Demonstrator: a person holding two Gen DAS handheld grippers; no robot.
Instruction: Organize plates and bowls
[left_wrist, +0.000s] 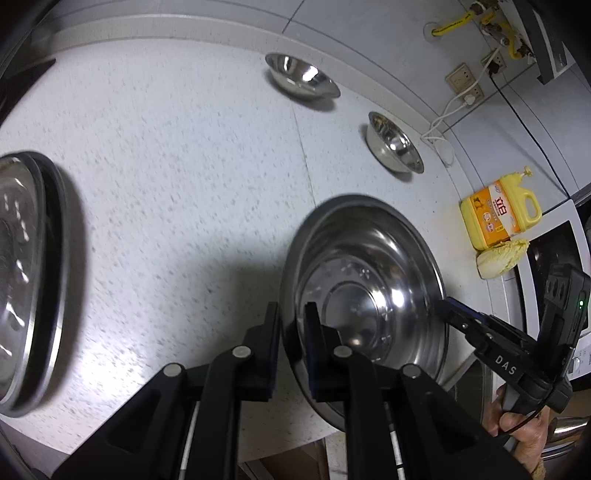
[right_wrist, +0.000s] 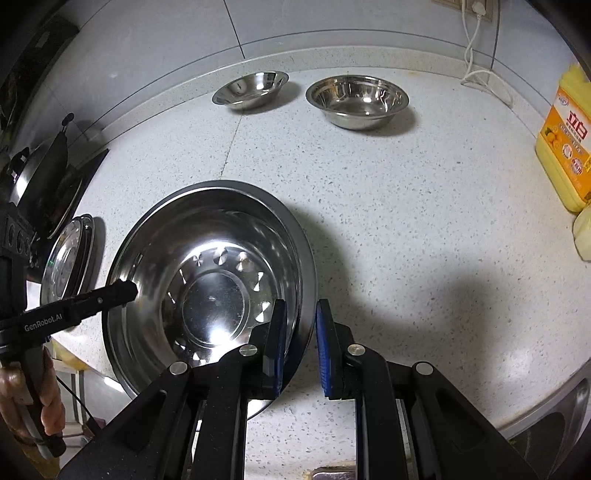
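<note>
Both claws straddle opposite rims of the large steel basin (right_wrist: 207, 280) on the surface (right_wrist: 406, 229). The left claw (left_wrist: 291, 343) and right claw (right_wrist: 300, 347) stand apart, unclamped. Two bowls (right_wrist: 357, 101) sit beyond; stacked plates (left_wrist: 26, 280) are cut off left.

- The left gripper (left_wrist: 291, 325) was matte black, with silver pivot pins behind its jaws.
- The right gripper (right_wrist: 301, 332) carried blue pads (right_wrist: 324, 343); "DAS" lettering marked its body.
</note>
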